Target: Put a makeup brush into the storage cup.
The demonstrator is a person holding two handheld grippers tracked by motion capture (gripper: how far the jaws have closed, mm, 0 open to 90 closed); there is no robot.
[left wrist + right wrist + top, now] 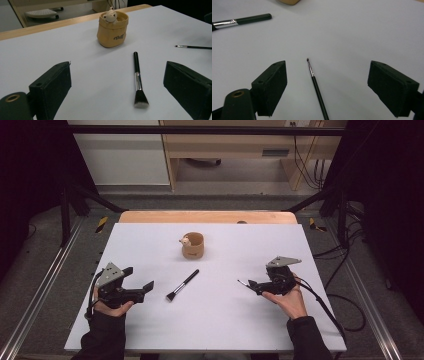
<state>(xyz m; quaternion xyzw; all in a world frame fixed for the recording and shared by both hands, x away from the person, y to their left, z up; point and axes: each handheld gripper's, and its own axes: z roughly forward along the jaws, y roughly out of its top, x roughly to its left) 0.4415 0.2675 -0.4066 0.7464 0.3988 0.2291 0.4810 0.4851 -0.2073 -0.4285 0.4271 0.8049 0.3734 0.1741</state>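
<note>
Early going: nothing lifted yet. Straddling the thin brush [316, 87] with right gripper [327, 87] jaws wide, not pinching. Waiting beside the flat-headed brush [182, 284], left gripper [117, 90] gaping, empty. Both brushes lying on the table [225, 320], pot [193, 245] receiving nothing so far.

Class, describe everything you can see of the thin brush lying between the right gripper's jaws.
The thin brush is a slim liner brush: a black handle, a short silvery ferrule and a tiny dark tip. It lies flat on the white table, tip pointing away from the right gripper, whose open jaws stand either side without touching it.
</note>
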